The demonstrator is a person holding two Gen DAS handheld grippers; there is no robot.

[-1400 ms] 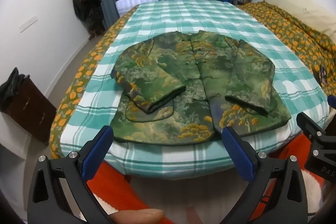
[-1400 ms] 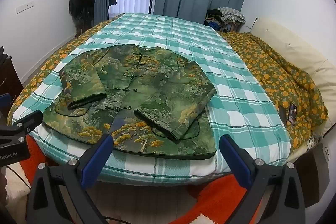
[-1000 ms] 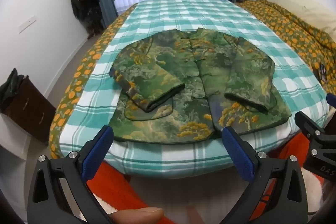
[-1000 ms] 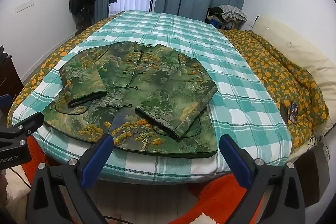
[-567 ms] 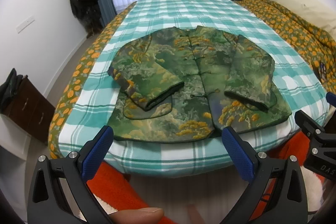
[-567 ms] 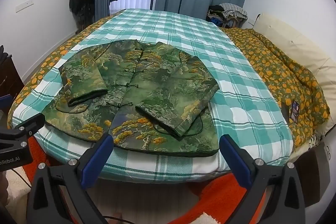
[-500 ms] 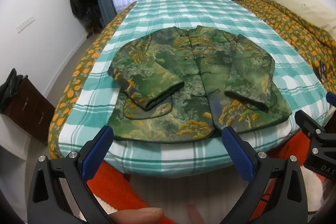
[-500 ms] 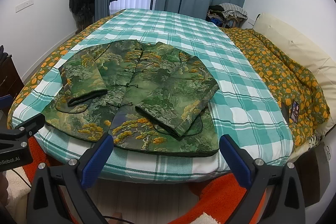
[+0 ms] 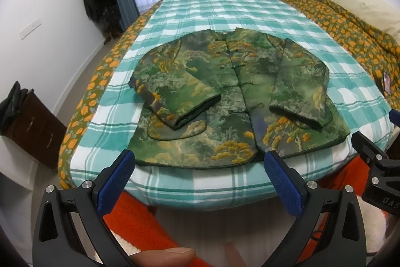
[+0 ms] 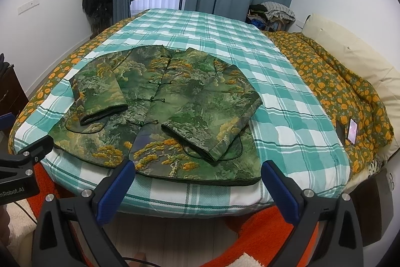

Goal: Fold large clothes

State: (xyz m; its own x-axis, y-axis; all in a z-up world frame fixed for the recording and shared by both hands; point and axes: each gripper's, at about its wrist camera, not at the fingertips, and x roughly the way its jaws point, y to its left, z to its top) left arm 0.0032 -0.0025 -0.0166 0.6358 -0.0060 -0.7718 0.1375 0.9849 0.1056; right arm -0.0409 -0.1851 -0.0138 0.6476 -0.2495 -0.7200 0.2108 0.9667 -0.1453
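Hand-held gripper pair poised short of the bed's foot: the left hand-held gripper [image 9: 198, 162] and right hand-held gripper [image 10: 197, 173] both hover with jaws spread wide, gripping nothing. A green landscape-print jacket [image 9: 232, 96] lies flat, front up, on the teal checked blanket [image 10: 287, 101], sleeves folded inward, its hem near the bed's closest edge. Bare blanket stretches beyond the collar. An orange rug [image 10: 262, 234] lies below.

Jacket [image 9: 232, 101]: 1, sleeves 2; left gripper [image 9: 200, 167]: 1; right gripper [image 10: 197, 173]: 1, blue fingers [image 10: 117, 188] 2 apiece; bed [image 10: 225, 26]: 1; phone [image 10: 353, 129]: 1; checked cover [image 9: 225, 6]: 1; orange-print quilt [image 10: 337, 81]: 1
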